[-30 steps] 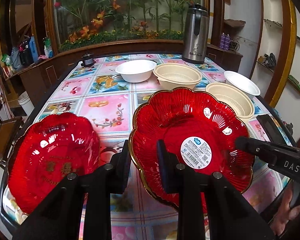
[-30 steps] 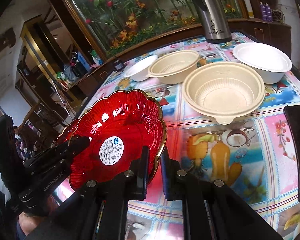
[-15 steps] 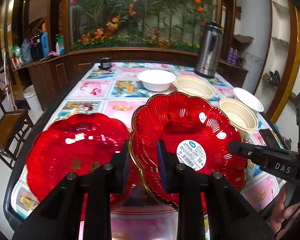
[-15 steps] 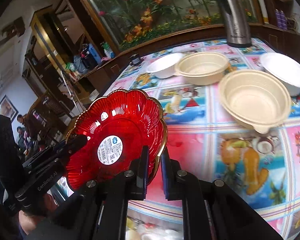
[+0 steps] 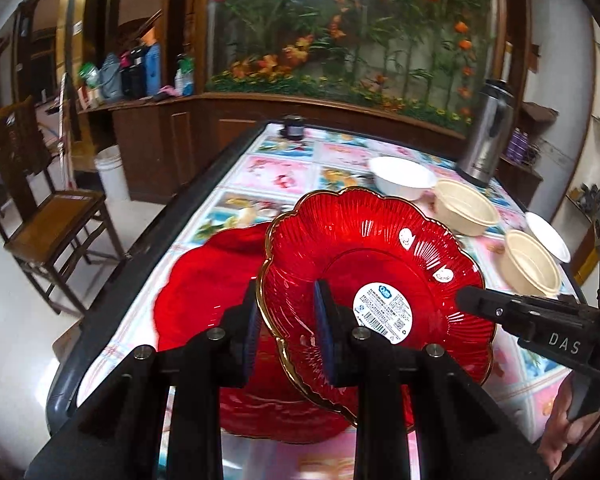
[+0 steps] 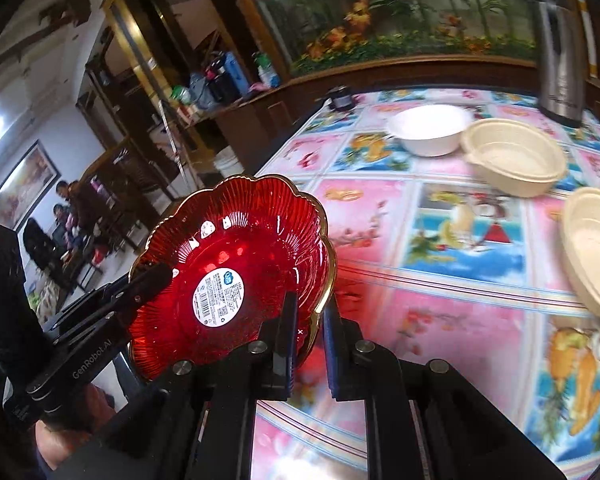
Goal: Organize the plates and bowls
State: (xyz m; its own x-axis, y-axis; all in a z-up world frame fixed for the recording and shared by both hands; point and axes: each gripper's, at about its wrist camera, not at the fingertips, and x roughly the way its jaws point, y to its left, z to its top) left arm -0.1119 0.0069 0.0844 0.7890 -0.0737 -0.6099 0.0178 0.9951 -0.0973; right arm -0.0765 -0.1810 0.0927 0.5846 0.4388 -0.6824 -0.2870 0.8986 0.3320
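We held the gold-rimmed red plate between both grippers, clear of the table and tilted, with its white barcode label facing up. Our left gripper was closed down narrow on the plate's near-left rim, one pad under and one pad over the scalloped edge; our right gripper was pinched almost fully together on the opposite rim. In the left wrist view the plate hung partly over the second red plate, which lay flat on the patterned tablecloth near the table's left edge. Two white bowls and two beige bowls sat well apart on the far right, near the steel flask. We judged the step in hand to be carrying this plate across to stack it on its twin. The next move would call for levelling the plate, centring it over the lower one, lowering it until the rims nest, and only then opening both sets of jaws.
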